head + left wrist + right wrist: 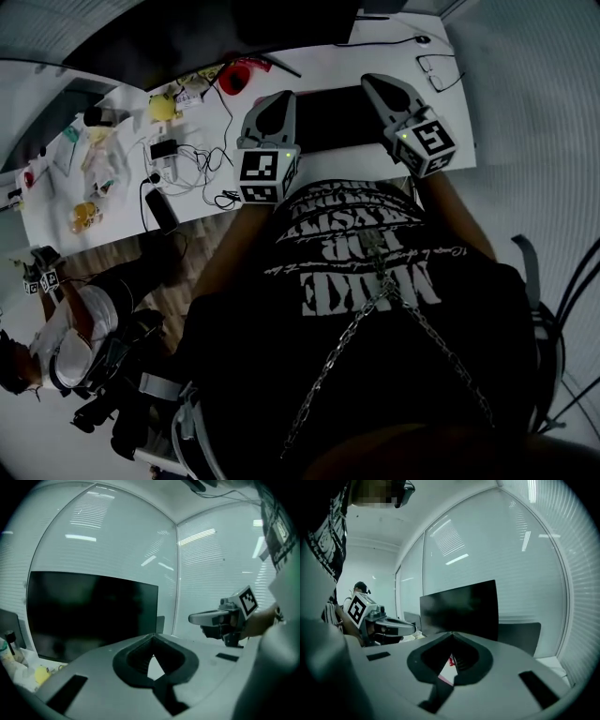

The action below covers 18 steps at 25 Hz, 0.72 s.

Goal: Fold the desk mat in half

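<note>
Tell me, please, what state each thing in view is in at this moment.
Desk mat: lies flat on the desk, no fold visible, nothing gripping it.
Left gripper: jaws together, nothing between them, held clear of the mat.
Right gripper: jaws together, nothing between them, held clear of the mat.
Monitor: upright, screen dark.

On the white desk [103, 202], a red object [239, 75], a yellow item [164, 108] and tangled cables [192, 159] are seen before the dark monitor [281, 23]; eyeglasses [439, 70] are laid to its right.
</note>
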### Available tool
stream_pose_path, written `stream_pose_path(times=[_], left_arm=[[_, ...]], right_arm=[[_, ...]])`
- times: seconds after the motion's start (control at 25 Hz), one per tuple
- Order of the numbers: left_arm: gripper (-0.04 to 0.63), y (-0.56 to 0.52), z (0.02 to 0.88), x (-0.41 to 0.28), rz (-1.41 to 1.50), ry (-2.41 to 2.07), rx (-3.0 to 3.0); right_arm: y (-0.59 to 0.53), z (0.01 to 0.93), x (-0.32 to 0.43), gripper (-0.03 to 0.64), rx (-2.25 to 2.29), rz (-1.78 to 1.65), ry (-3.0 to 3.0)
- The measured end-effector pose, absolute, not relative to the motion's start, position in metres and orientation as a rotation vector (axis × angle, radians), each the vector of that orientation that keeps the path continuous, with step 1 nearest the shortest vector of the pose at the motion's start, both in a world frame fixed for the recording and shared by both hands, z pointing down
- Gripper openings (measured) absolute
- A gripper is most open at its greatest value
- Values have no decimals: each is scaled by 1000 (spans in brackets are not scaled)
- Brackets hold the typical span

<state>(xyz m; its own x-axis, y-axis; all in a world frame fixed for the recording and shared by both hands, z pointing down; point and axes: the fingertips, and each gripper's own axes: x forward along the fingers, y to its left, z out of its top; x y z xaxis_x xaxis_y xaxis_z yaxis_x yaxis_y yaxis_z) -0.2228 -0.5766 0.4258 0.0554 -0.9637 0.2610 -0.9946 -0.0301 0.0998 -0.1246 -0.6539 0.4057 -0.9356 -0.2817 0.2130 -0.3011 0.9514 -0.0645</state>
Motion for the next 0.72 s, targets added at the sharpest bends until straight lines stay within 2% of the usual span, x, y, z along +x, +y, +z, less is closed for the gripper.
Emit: stream_pose_path(times=[0.72], left_arm=[[8, -537, 417, -266, 105, -1972, 2110]], right_arm=[[-611, 394, -145, 0, 533, 145, -2884]])
